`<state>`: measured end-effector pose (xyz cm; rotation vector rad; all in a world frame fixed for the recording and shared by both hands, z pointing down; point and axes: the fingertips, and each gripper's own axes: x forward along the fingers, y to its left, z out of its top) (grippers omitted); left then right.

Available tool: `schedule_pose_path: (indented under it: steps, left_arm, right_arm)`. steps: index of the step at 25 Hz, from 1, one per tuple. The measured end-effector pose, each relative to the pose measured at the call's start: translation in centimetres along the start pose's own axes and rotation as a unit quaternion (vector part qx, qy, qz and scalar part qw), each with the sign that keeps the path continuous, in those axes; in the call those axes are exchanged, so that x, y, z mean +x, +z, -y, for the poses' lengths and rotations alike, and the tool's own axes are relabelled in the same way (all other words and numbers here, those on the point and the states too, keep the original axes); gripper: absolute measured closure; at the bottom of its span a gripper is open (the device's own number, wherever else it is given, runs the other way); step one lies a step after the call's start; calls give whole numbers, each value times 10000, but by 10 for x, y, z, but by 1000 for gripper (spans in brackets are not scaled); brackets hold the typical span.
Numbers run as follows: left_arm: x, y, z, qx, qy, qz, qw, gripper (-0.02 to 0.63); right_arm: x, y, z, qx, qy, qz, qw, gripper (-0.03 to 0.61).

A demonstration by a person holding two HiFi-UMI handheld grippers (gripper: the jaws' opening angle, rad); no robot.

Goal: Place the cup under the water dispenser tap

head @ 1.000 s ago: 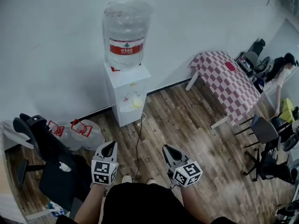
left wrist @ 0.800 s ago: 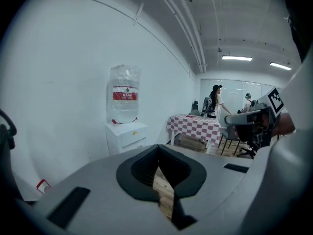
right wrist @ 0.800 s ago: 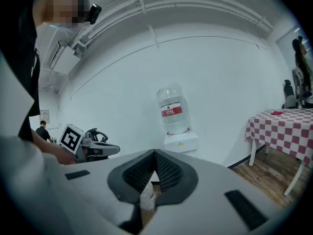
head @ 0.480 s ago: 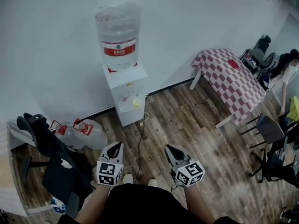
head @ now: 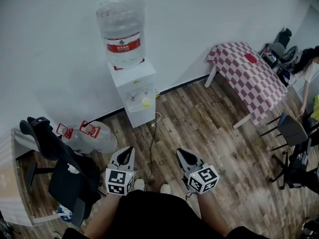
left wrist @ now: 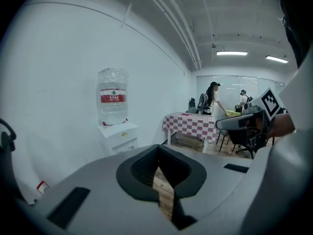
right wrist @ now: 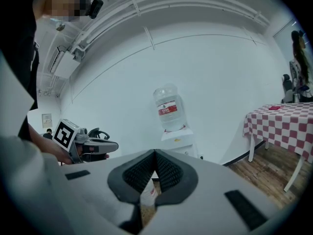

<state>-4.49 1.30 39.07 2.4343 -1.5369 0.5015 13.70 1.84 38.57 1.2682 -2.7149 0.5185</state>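
A white water dispenser [head: 135, 91] with a large clear bottle [head: 121, 31] on top stands against the far wall. A small yellow object [head: 146, 102], possibly the cup, sits in its tap recess. My left gripper [head: 127, 151] and right gripper [head: 181, 154] are held side by side low in the head view. They point toward the dispenser from well short of it. Both are shut with nothing between the jaws. The left gripper [left wrist: 157, 148] sees the dispenser [left wrist: 119, 136] ahead to the left. The right gripper [right wrist: 154, 152] sees the dispenser [right wrist: 177, 142] just above its tips.
Empty water bottles [head: 94, 136] lie on the wooden floor left of the dispenser, beside a black chair [head: 65, 178]. A cable [head: 149, 138] runs from the dispenser toward me. A checked table [head: 249, 73], chairs [head: 294, 133] and a person [head: 309, 68] are at the right.
The head view has shifted, and the dispenser and table now sit slightly higher in it. Both grippers stay shut, side by side, a little further right in the frame.
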Motion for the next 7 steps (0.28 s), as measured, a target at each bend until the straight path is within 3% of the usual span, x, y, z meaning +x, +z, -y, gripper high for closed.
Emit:
schedule_pose_path:
  steps: [7]
  left_arm:
    - [-2,-4,0,-167,142,-51,9997,600]
  right_arm:
    - [-9,-5,6,14,-9,-38,10000,557]
